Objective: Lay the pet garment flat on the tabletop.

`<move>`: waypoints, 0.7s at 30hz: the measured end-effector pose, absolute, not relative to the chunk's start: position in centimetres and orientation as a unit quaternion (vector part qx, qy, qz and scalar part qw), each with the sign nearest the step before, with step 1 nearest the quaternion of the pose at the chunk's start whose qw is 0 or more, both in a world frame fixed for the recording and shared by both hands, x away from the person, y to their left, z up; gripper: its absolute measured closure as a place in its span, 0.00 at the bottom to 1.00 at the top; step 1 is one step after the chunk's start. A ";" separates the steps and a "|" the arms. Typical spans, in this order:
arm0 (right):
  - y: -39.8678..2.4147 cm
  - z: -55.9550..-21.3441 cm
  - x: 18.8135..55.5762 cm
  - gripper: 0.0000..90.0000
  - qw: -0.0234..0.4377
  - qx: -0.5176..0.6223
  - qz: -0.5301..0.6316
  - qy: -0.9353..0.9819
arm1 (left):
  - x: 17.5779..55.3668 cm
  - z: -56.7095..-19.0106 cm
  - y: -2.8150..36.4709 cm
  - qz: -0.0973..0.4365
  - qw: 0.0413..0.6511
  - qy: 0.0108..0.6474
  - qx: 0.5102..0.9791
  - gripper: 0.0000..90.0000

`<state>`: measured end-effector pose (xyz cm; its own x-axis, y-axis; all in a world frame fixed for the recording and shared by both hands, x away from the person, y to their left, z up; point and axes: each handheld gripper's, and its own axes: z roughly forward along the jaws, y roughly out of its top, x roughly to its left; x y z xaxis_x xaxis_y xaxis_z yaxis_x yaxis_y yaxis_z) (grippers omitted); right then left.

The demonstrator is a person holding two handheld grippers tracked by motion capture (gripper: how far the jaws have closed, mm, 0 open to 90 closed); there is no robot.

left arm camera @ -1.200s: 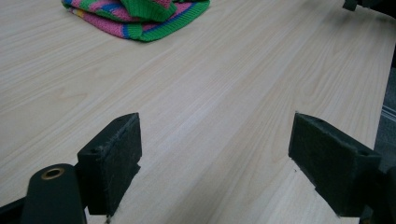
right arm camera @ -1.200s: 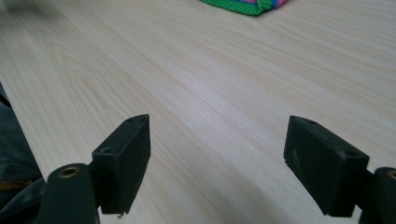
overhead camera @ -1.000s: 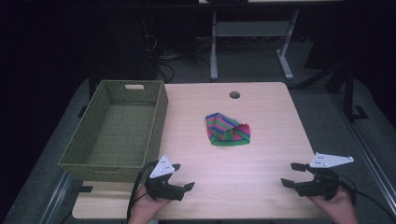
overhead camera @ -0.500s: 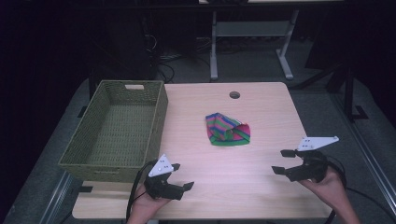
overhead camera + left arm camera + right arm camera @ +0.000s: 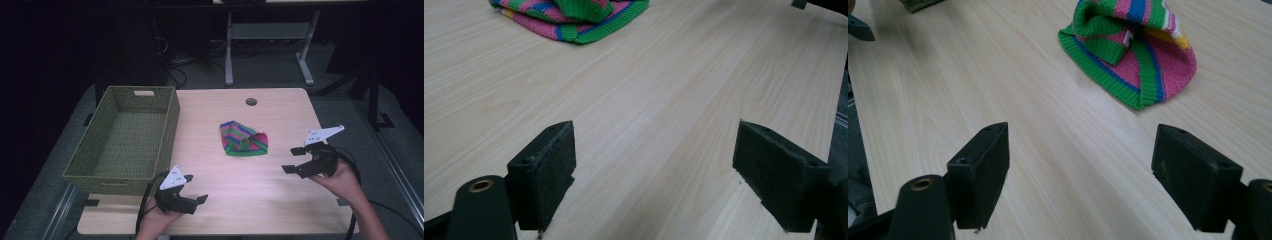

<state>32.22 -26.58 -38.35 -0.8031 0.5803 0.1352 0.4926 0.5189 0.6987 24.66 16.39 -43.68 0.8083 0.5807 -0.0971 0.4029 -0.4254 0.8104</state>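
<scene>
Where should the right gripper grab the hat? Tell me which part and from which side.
Probably the green ribbed brim, coming in from the right gripper side. The hat lies flat and folded on the table, and that doubled edge faces the open jaws, offering a raised lip to pinch.

On the table (image 5: 280, 200) we see a basket (image 5: 125, 140) at the left side, running from near the front edge toward the far edge. A knitted hat (image 5: 243, 139) lies near the middle of the table, to the right of the basket and apart from it. Behind the hat, near the far edge, sits a round hole (image 5: 251, 101). The left gripper (image 5: 197, 202) hovers at the near edge, just in front of the basket's near right corner. The right gripper (image 5: 294, 160) is right of the hat, near it, jaws facing it.
</scene>
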 end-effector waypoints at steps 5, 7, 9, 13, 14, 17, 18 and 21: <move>-26.0 -37.9 33.4 0.25 0.052 0.307 0.377 0.872 | 24.7 -43.7 16.2 0.100 0.449 0.291 0.839 0.19; -25.9 -37.7 33.7 0.25 0.051 0.304 0.377 0.873 | 24.7 -43.7 16.2 0.099 0.449 0.290 0.839 0.19; -25.8 -37.5 34.2 0.25 0.046 0.301 0.381 0.873 | 24.7 -43.7 16.2 0.099 0.448 0.289 0.840 0.19; -25.4 -36.8 34.9 0.25 0.044 0.301 0.377 0.875 | 24.7 -43.7 16.2 0.097 0.449 0.290 0.840 0.19; -25.3 -36.8 35.0 0.25 0.044 0.301 0.376 0.875 | 24.7 -43.7 16.2 0.097 0.450 0.290 0.839 0.19; -24.9 -36.6 35.9 0.25 0.040 0.298 0.373 0.878 | 24.8 -43.6 16.3 0.097 0.451 0.289 0.839 0.19; -24.8 -36.6 36.1 0.25 0.038 0.298 0.371 0.879 | 24.8 -43.6 16.3 0.096 0.451 0.289 0.839 0.19; -24.5 -36.5 36.4 0.25 0.036 0.300 0.367 0.880 | 24.9 -43.6 16.3 0.095 0.451 0.287 0.840 0.20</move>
<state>36.36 -24.54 -36.50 -0.8170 0.5548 0.1576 0.5021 0.5497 0.6676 24.87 16.29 -43.58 0.8176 0.5672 -0.0994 0.3966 -0.4295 0.8113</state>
